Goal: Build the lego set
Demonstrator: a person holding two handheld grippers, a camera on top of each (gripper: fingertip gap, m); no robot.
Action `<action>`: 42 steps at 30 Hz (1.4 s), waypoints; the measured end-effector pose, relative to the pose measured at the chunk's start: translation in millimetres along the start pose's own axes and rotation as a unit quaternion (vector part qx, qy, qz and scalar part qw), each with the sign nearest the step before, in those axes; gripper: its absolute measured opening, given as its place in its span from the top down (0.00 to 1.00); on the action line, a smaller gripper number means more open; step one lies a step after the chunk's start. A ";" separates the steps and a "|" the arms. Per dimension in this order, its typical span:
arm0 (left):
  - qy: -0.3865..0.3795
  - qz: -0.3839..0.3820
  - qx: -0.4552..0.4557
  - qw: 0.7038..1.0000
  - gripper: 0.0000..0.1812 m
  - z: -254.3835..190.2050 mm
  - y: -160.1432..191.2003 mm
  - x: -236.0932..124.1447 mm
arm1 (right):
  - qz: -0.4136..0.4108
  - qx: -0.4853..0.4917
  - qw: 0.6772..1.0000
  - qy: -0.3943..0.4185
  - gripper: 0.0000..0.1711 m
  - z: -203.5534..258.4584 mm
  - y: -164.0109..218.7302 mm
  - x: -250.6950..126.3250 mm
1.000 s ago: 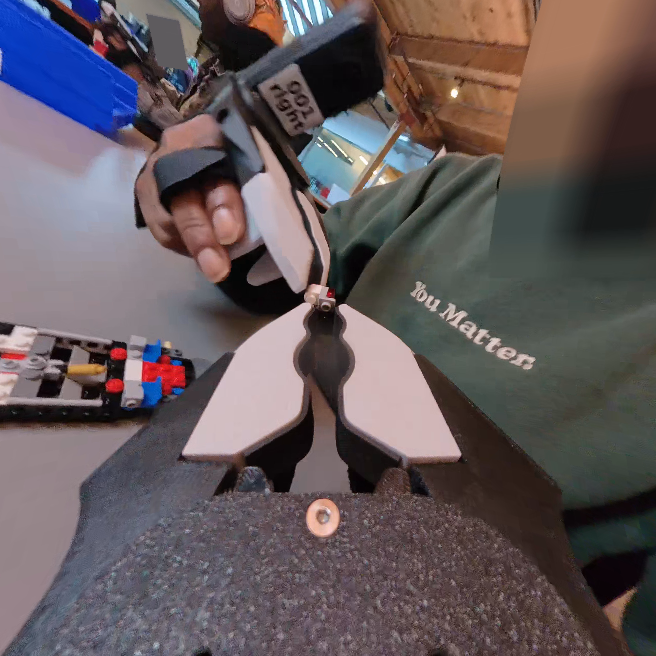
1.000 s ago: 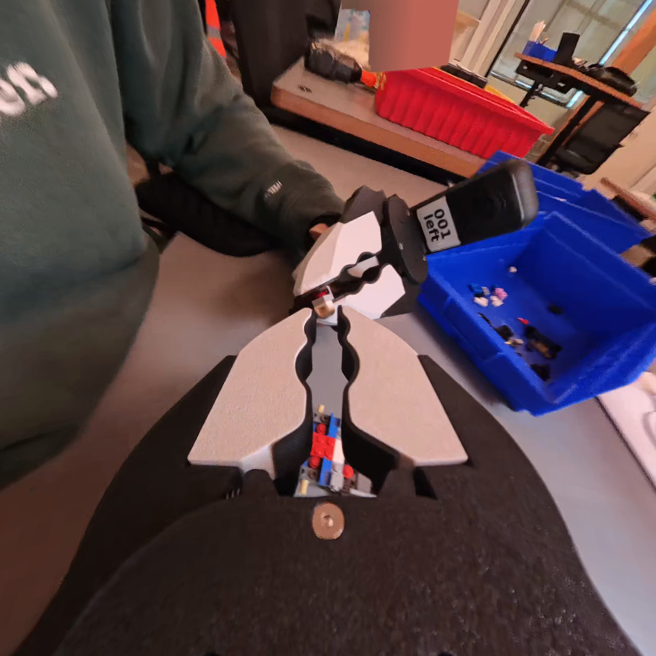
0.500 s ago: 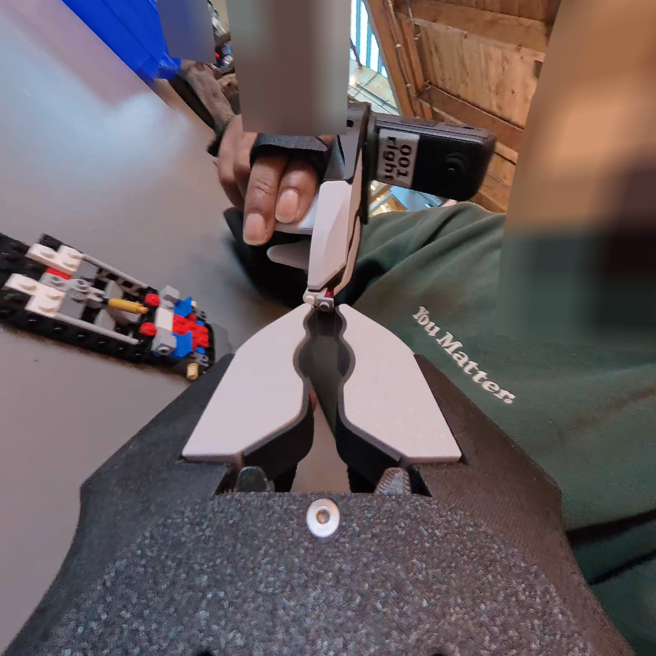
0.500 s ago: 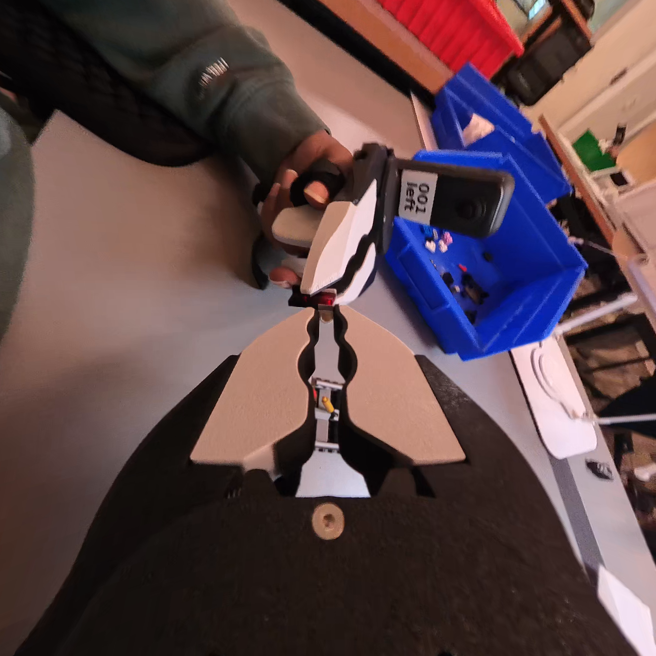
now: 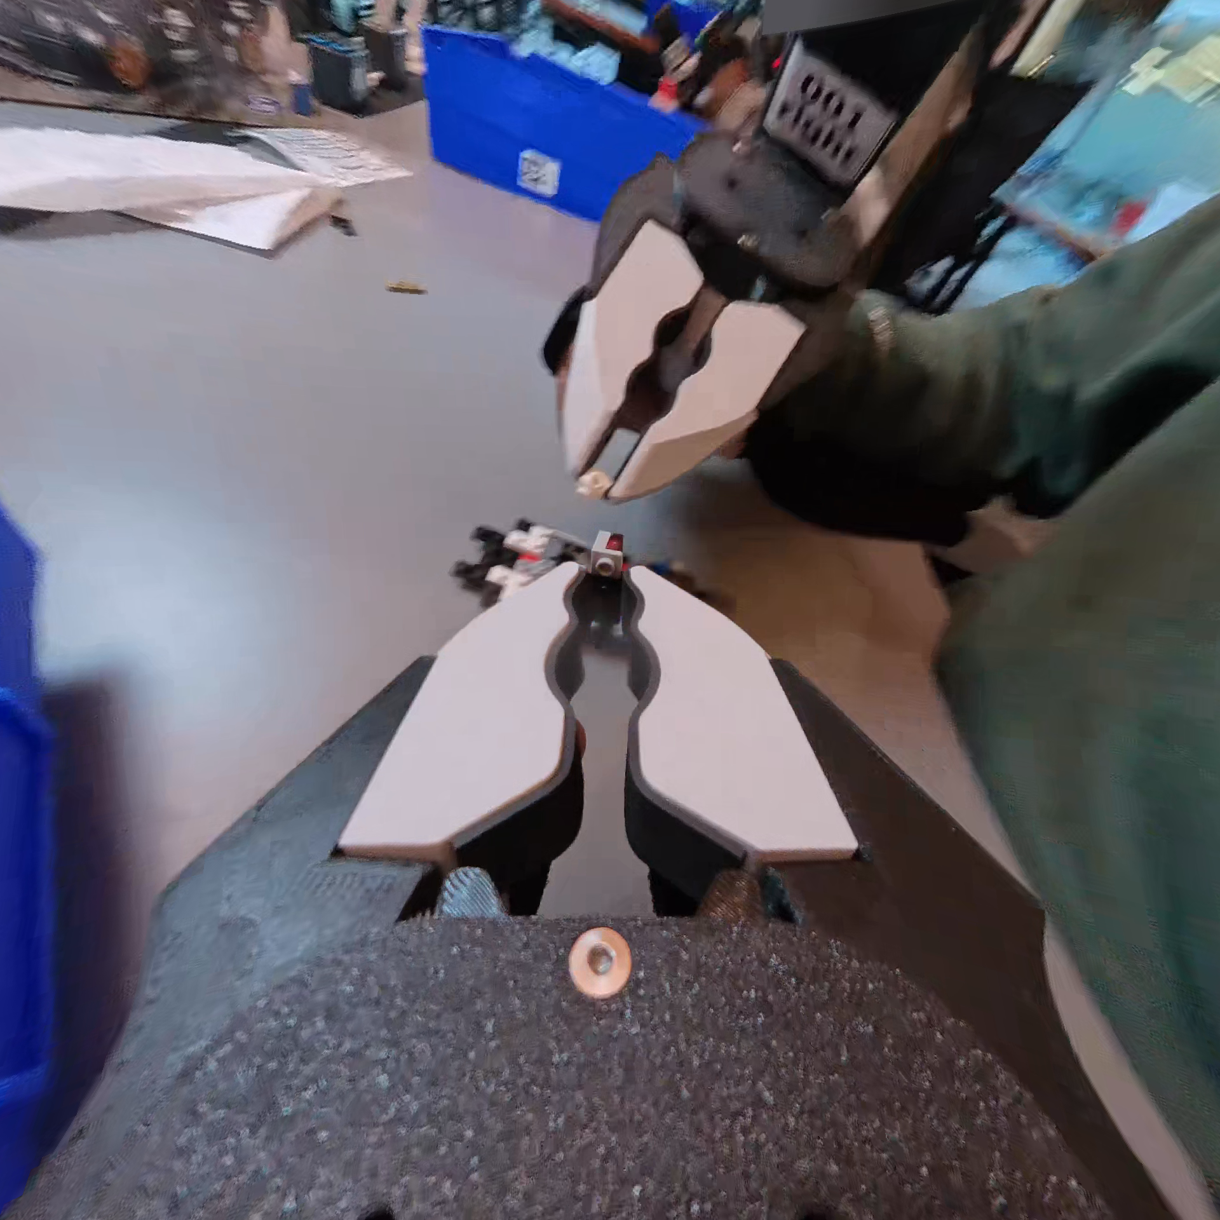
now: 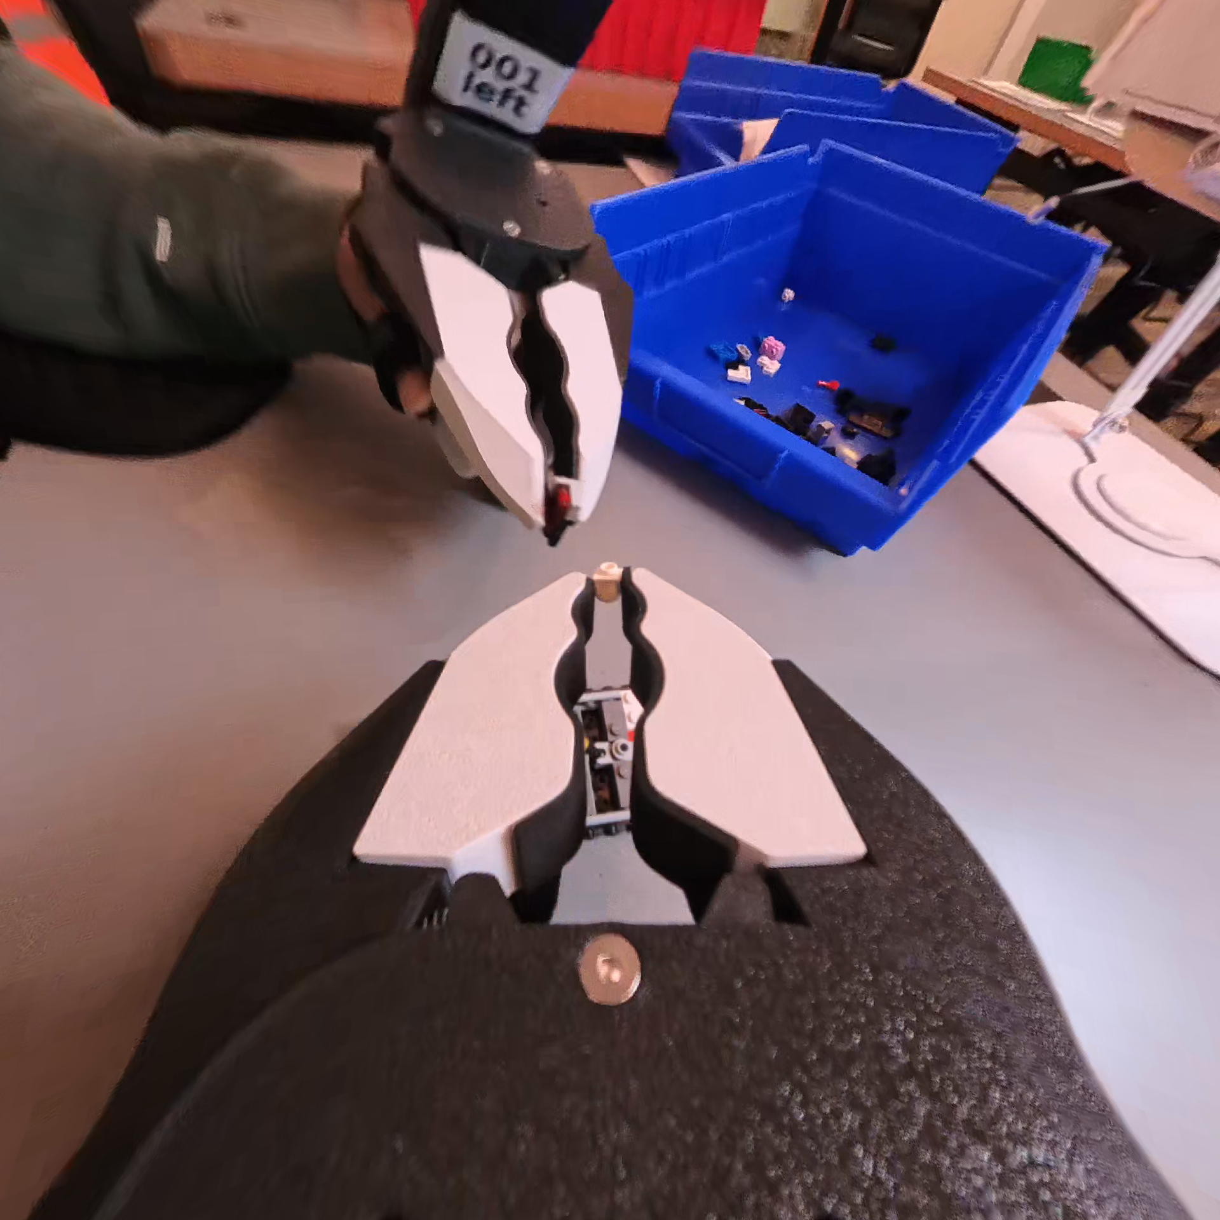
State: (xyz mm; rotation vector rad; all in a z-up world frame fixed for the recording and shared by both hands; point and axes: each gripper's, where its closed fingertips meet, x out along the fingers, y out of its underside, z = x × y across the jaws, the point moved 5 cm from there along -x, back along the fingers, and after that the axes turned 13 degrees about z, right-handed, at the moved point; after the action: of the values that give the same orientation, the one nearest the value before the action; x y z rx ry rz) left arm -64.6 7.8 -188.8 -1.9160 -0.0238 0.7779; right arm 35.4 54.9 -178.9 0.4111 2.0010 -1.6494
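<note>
A grey surface [image 6: 198, 660] carries a blue bin [image 6: 957, 277] holding scattered small bricks, and a flat brick model [image 5: 521, 561] lies on the surface nearer the person than the bin. Above the model, the left hand-held gripper [image 5: 604, 569] is closed narrowly on a small grey and red brick piece [image 5: 607, 556]. The right hand-held gripper [image 6: 607, 581] is pinched on a tiny tan stud [image 6: 606, 582]. The two tips face each other, close but apart, farther from the bin than the model's near end.
</note>
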 end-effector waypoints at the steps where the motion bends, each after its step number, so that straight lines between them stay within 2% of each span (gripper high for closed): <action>1: -0.044 0.023 0.013 0.999 0.96 6.1 3.1 1.7 | -0.007 0.014 1.000 -0.002 0.96 -2.2 0.6 0.7; 3: -0.125 0.092 0.032 0.987 0.96 17.3 13.9 6.3 | -0.026 0.033 0.999 -0.006 0.95 -5.8 -2.0 1.0; 5: -0.167 0.137 0.060 0.975 0.96 18.7 22.6 12.6 | -0.036 0.047 0.998 -0.011 0.95 -8.2 -3.5 1.7; 10: -0.172 0.199 0.111 0.958 0.85 10.7 34.6 25.5 | -0.027 0.043 0.998 -0.026 0.95 -2.9 -0.5 6.7; 12: -0.170 0.173 0.125 0.962 0.83 7.3 28.5 24.3 | -0.027 0.040 0.998 -0.033 0.95 0.8 -1.6 8.0; 14: -0.186 0.101 0.151 0.966 0.83 0.8 9.1 17.1 | -0.039 0.057 0.996 -0.055 0.95 4.7 -5.4 7.8; 16: -0.211 0.035 0.203 0.956 0.85 -11.1 -9.5 7.4 | -0.070 0.105 0.987 -0.096 0.95 6.4 -12.3 5.2; 18: -0.246 -0.003 0.264 0.932 0.87 -23.0 -19.9 1.0 | -0.102 0.161 0.971 -0.141 0.95 5.9 -19.1 1.2; 22: -0.327 -0.017 0.347 0.879 0.94 -35.3 -28.8 -1.7 | -0.150 0.235 0.934 -0.225 0.95 5.8 -27.0 -6.2; 28: -0.394 -0.024 0.401 0.827 0.96 -37.6 -33.8 -3.7 | -0.165 0.283 0.911 -0.249 0.96 2.8 -30.4 -9.4; 32: -0.404 -0.020 0.414 0.815 0.95 -37.6 -33.6 -0.5 | -0.162 0.308 0.898 -0.269 0.96 1.7 -27.9 -8.4; 37: -0.409 0.001 0.418 0.811 0.96 -32.3 -32.6 -0.7 | -0.153 0.318 0.901 -0.253 0.95 -2.0 -25.9 -6.3; 40: -0.497 0.050 0.362 0.787 0.97 1.6 -44.2 -23.7 | -0.170 0.315 0.915 -0.189 0.88 -17.6 -24.3 -14.2; 42: -0.547 0.117 0.271 0.784 0.96 39.5 -46.4 -47.2 | -0.169 0.303 0.928 -0.139 0.87 -27.0 -20.6 -19.5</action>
State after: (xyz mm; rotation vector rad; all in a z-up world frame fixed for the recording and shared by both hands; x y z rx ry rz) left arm -108.1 45.5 -137.5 -0.7267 -0.2497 1.7604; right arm 35.3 78.3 -147.6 0.0255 1.3764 -2.3896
